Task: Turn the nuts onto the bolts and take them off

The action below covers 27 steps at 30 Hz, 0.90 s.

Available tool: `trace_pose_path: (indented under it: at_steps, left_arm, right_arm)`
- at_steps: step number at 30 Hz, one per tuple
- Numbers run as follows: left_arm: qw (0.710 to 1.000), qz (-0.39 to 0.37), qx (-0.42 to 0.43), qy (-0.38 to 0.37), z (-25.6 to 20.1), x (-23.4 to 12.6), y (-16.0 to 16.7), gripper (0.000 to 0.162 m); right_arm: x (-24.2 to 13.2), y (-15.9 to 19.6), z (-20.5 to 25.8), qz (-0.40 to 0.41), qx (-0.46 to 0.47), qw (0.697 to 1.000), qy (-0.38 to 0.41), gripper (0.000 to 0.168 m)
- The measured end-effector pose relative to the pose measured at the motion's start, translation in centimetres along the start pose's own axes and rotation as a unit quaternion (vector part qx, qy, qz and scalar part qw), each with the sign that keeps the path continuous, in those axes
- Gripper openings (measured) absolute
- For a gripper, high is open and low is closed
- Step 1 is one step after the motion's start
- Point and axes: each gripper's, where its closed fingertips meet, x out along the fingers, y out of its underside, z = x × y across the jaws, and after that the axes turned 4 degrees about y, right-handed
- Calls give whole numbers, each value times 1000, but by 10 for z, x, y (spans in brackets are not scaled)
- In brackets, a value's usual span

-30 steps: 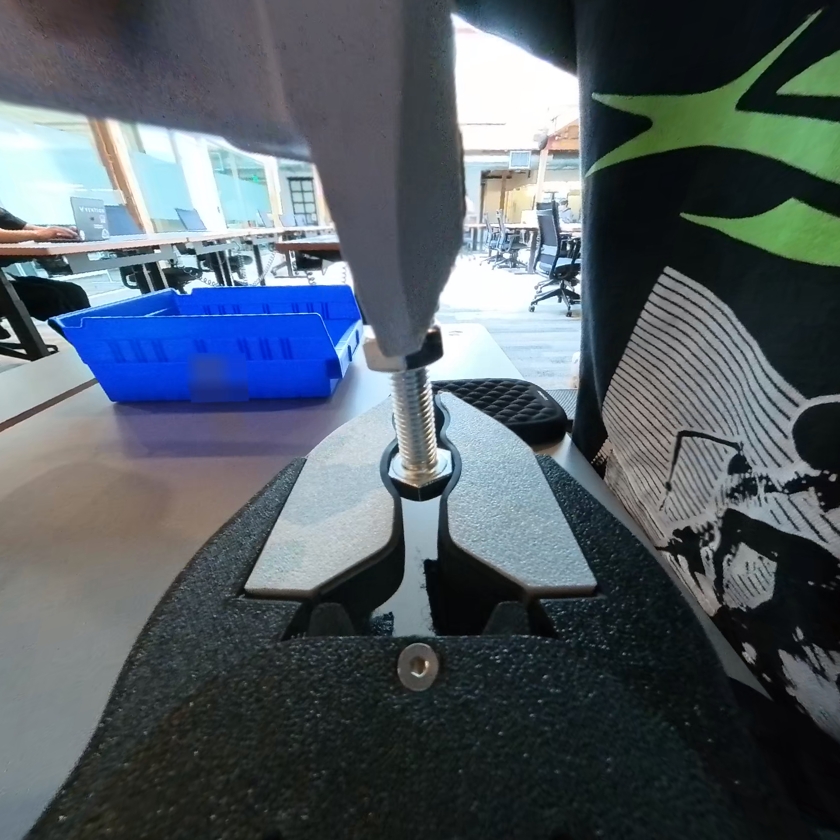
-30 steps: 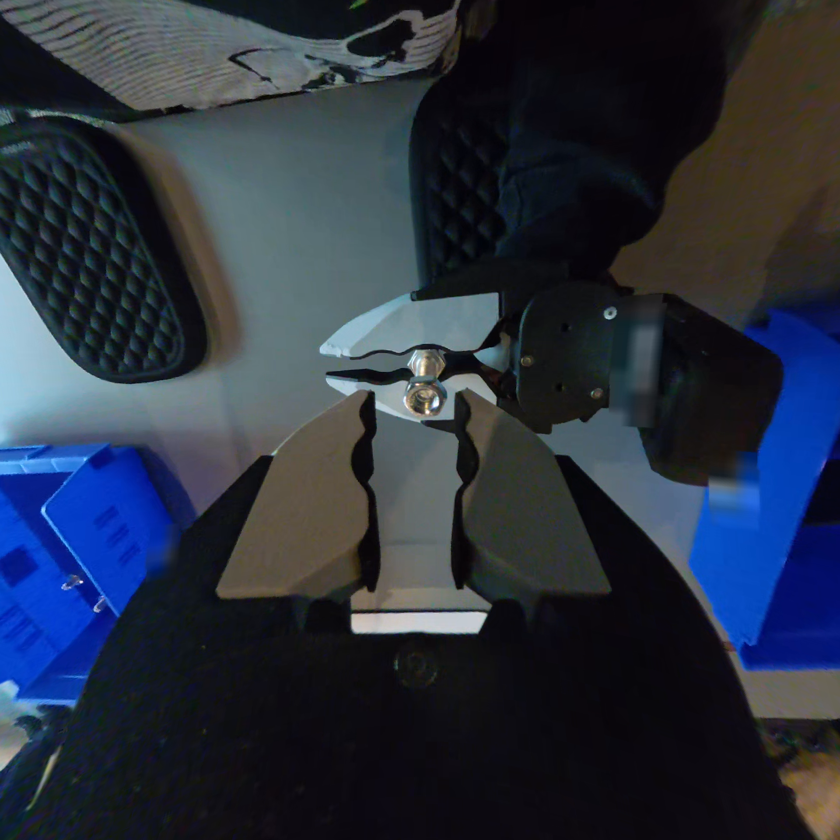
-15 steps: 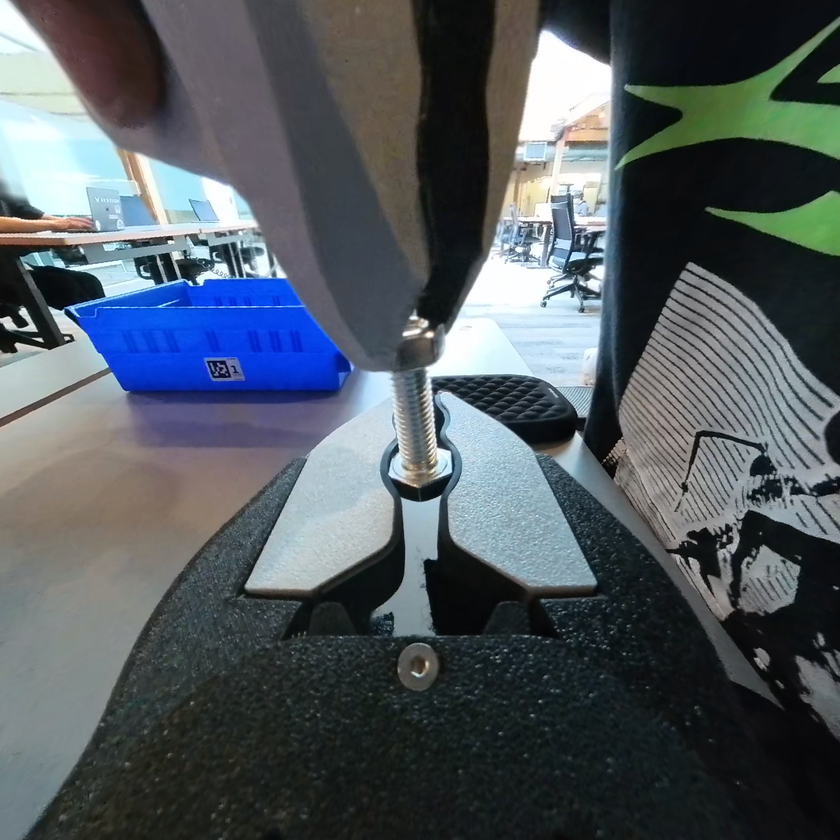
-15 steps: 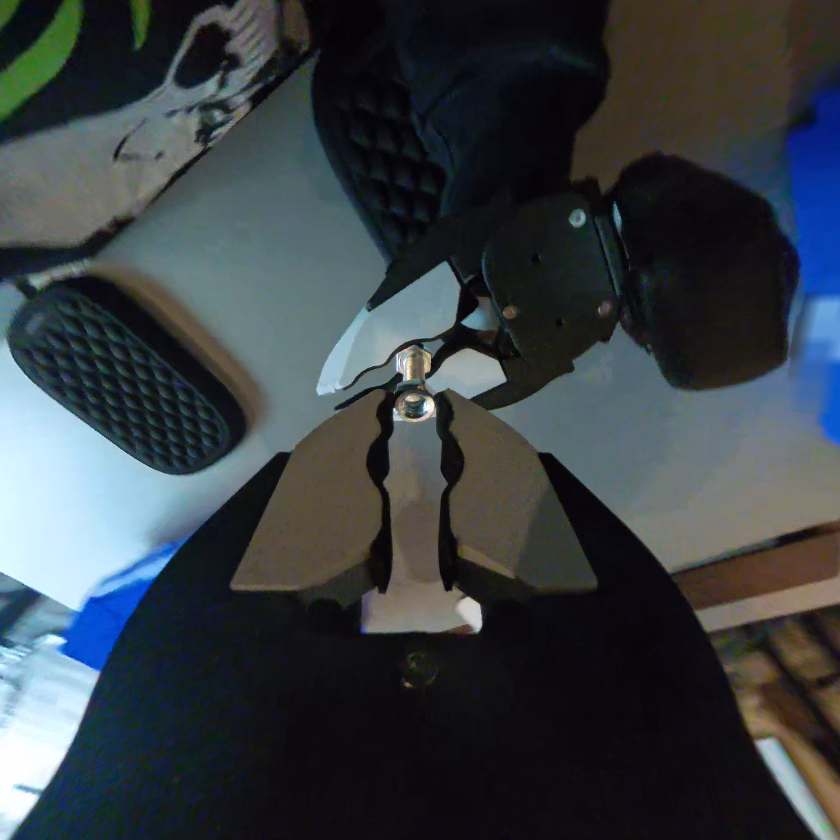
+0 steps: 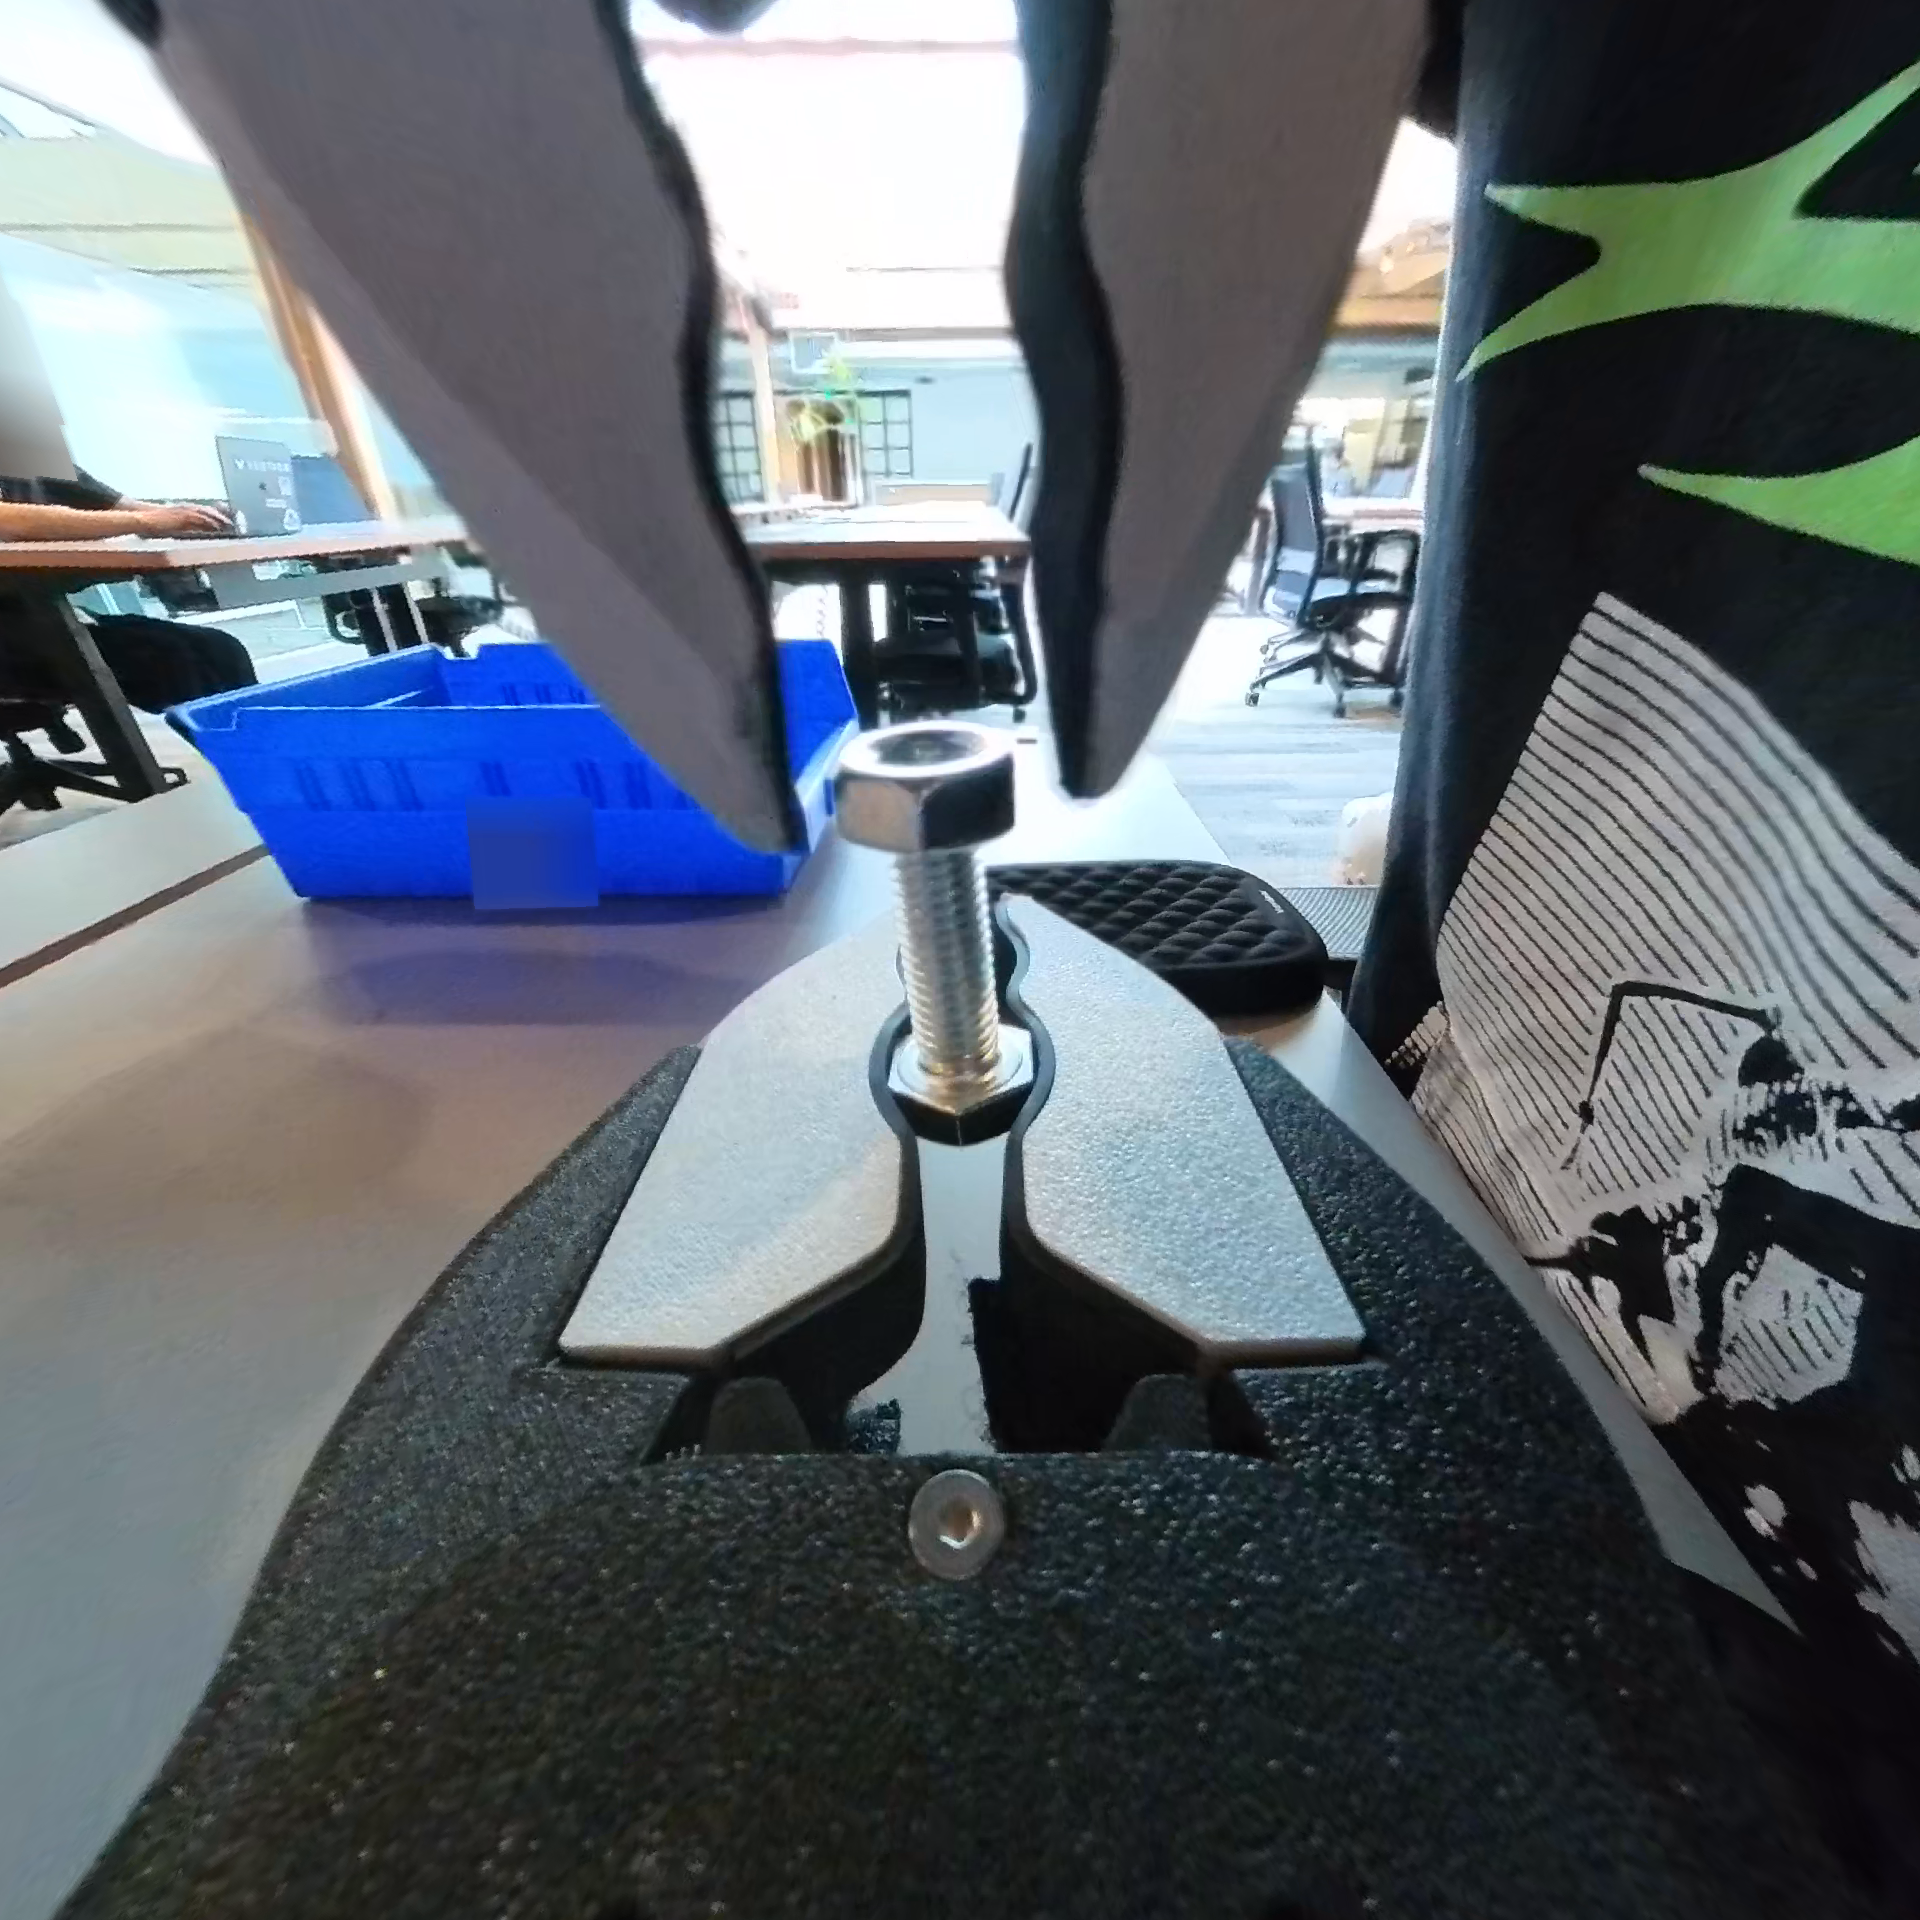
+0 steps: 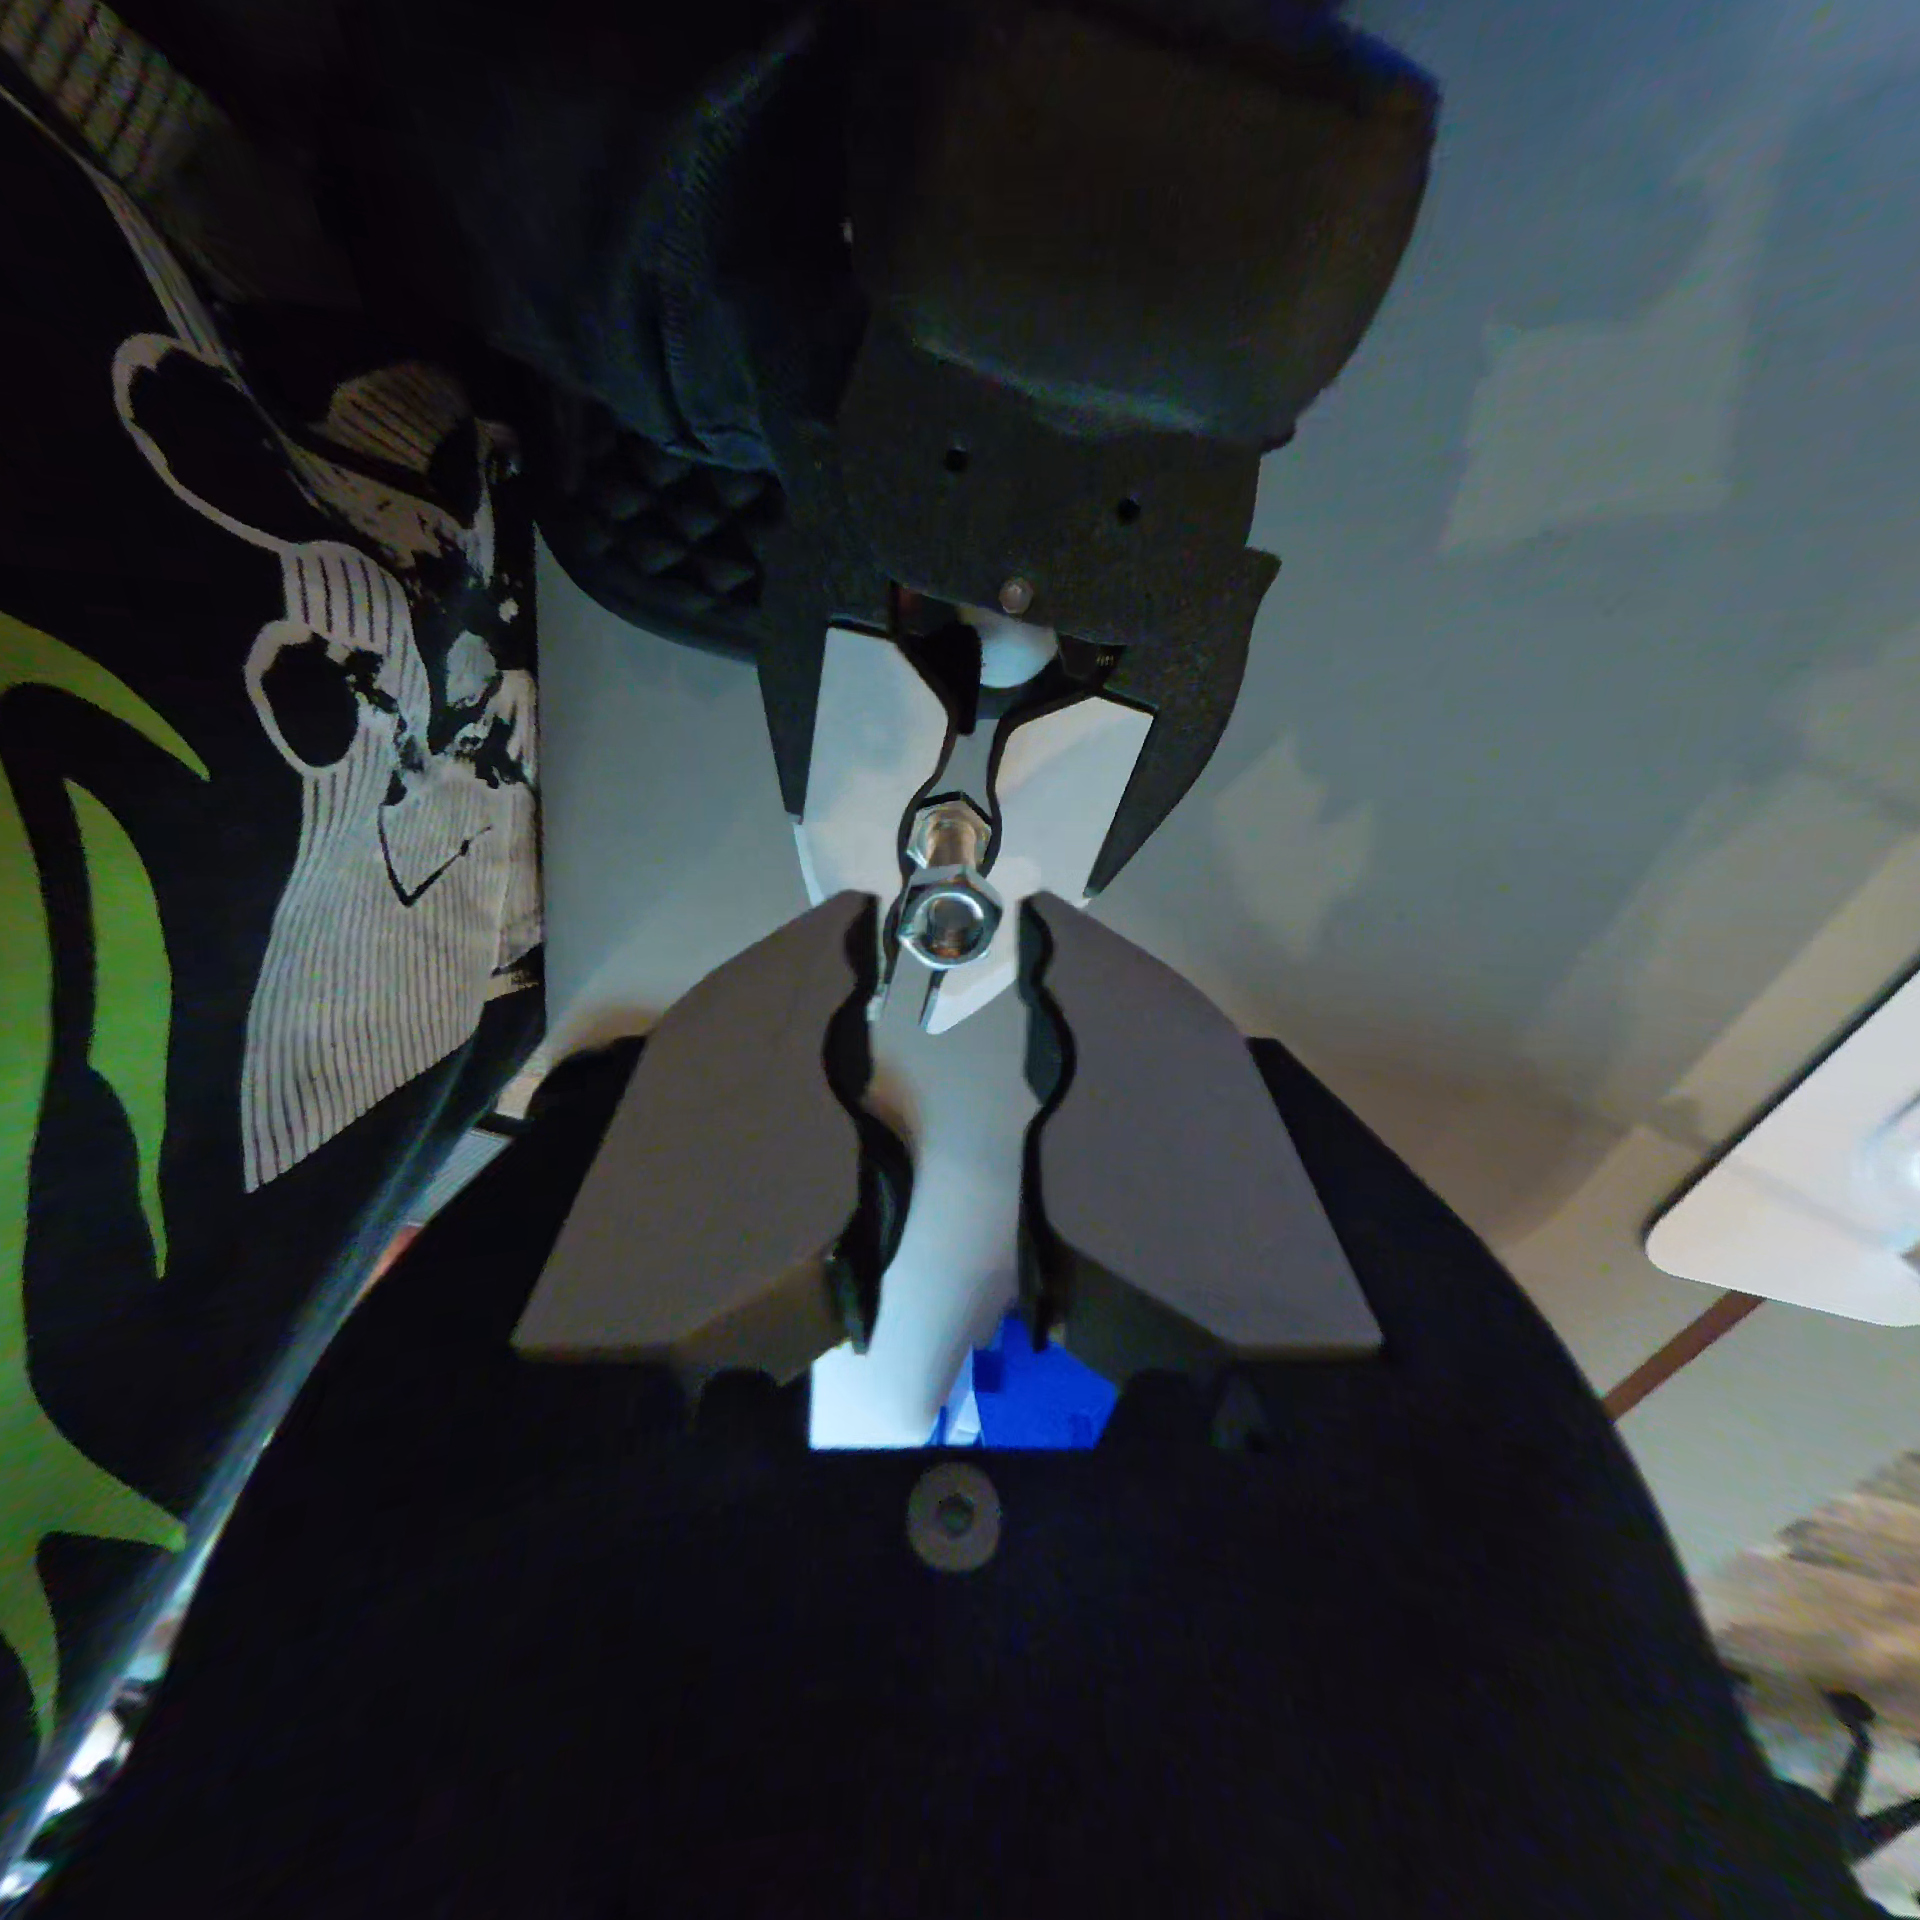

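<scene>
Left wrist view first. Left gripper (image 5: 961,1081) is clenched on the bolt (image 5: 948,982) at its hex head, low between the pads, so the threaded shank stands upright and clear of the table (image 5: 208,1195). The nut (image 5: 924,798) sits at the very top of the shank, engaged by what appears to be only the first threads. Right gripper (image 5: 920,805) hangs point-down over it, its fingers (image 5: 582,436) spread to either side of the nut and touching neither flat. A blue bin (image 5: 447,790) stands farther back on the table, and a black pad (image 5: 1153,930) lies just behind the bolt.

Right wrist view next. Seen end-on, the nut (image 6: 943,925) lies between the tips of the released right gripper (image 6: 945,914), with a gap showing on each side; the bolt runs away from the camera into the closed left gripper (image 6: 951,831).

Judged step: re-gripping the nut for a further turn. To do it well, bring the fingers down level with the nut, close squarely on two opposite flats, and rotate about the shank's axis without side load, as so shallow an engagement could cross-thread or let the nut drop. The left grip should hold firm so the bolt cannot spin with it.
</scene>
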Motion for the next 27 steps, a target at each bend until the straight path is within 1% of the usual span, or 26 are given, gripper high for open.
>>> trace_pose_path:
  at_steps: [1, 2, 3, 4, 5, 6, 7, 9, 10, 11, 13, 15, 19, 21, 24, 25, 27]
  left_arm:
    - [1000, -5, -1, 0, 0, -1, -1, 10]
    - [1000, -8, -3, 1, 0, -2, -2, 10]
    - [1000, -9, -3, 1, 0, -2, -3, 10]
    - [1000, -9, -3, 2, 0, -2, -3, 10]
    - [1000, -7, -2, 4, -1, -1, -2, 10]
    - [1000, -7, -2, 6, -1, -1, -2, 10]
    - [1000, -6, -1, 8, -2, -1, -2, 10]
    - [1000, -5, 1, 11, -3, -1, -2, 10]
    - [1000, -5, 1, 12, -3, -1, -2, 10]
    - [1000, -3, 2, 14, -4, 0, -1, 10]
    - [1000, -1, 2, 15, -4, 0, -1, 10]
    - [1000, -2, 1, 15, -4, 0, -1, 10]
    - [1000, -5, -1, 16, -4, -1, -2, 10]
    - [1000, -3, 0, 18, -4, 0, -1, 10]
    - [1000, -1, 0, 17, -4, 0, 0, 10]
    - [1000, -2, -1, 15, -4, 0, -1, 10]
    - [1000, -4, -2, 13, -3, -1, -1, 10]
  right_arm:
    - [0, 1, 1, 0, 2, 1000, -7, 37]
    - [-3, 1, 3, -3, -6, 1000, -12, 42]
    - [-7, 0, 2, -7, -27, 1000, -9, 43]
    - [-11, -2, 2, -19, -72, 997, -12, 45]
    - [-17, -5, 3, -36, -136, 990, -14, 42]
    - [-22, -10, 1, -56, -212, 976, 0, 41]
    - [-26, -12, 3, -70, -299, 952, 4, 42]
    - [-26, -9, 10, -79, -458, 885, 6, 43]
    - [-22, -6, 11, -69, -512, 856, 9, 43]
    - [-17, -2, 10, -52, -541, 839, 7, 42]
    - [-9, -3, 3, -34, -556, 831, 11, 43]
    - [-6, -5, 3, -38, -567, 823, 2, 41]
    - [-3, -3, 5, -35, -588, 808, -9, 27]
    - [-3, -4, 4, -36, -589, 808, -7, 20]
    - [-2, -4, 4, -36, -572, 820, -5, 18]
    - [-2, -5, 3, -36, -558, 829, -1, 18]
    - [-3, -5, 2, -29, -509, 860, 4, 18]
